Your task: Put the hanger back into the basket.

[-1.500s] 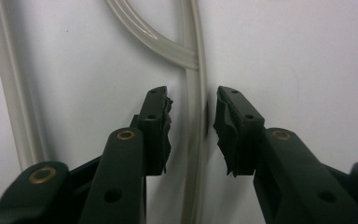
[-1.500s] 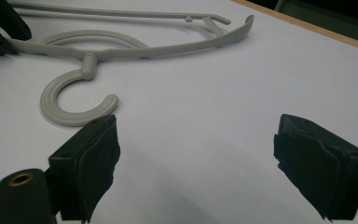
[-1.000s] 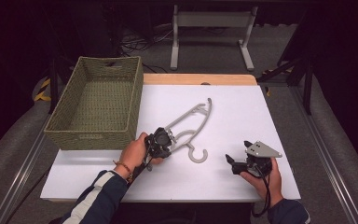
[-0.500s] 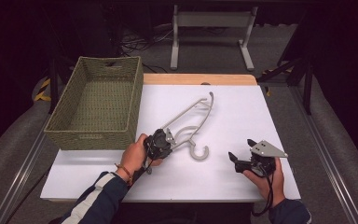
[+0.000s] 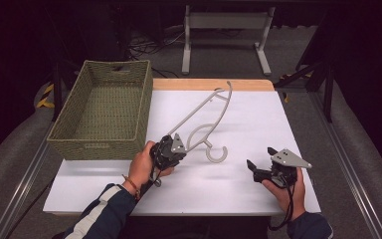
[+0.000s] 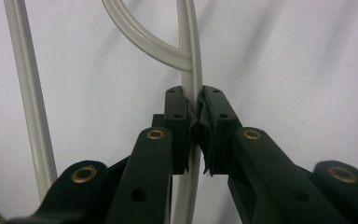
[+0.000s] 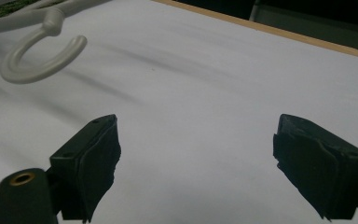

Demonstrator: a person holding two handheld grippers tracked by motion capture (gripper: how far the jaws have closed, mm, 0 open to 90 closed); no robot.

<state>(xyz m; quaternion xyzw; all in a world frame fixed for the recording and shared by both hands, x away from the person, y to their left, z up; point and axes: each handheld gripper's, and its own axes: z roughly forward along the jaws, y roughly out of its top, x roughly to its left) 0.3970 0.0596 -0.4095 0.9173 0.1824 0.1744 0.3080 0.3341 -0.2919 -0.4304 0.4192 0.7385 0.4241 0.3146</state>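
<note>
Left gripper (image 5: 171,149) clamped on hanger (image 5: 206,117), lifted at frame centre. Right gripper (image 5: 258,167) spread wide, idle lower right. Basket (image 5: 64,142) drop likely remains.

Surface: white table (image 5: 258,124), level, wooden strip along far edge | On it, left: green woven basket (image 5: 104,112), rectangular, upright, overhanging the left edge | Centre: grey plastic hanger (image 5: 204,117), hook end nearest the near side; whether it rests on the top cannot be told.

My left hand-held gripper (image 5: 171,148) is clamped tight, while my right hand-held gripper (image 5: 261,163) hovers with jaws wide apart.
</note>
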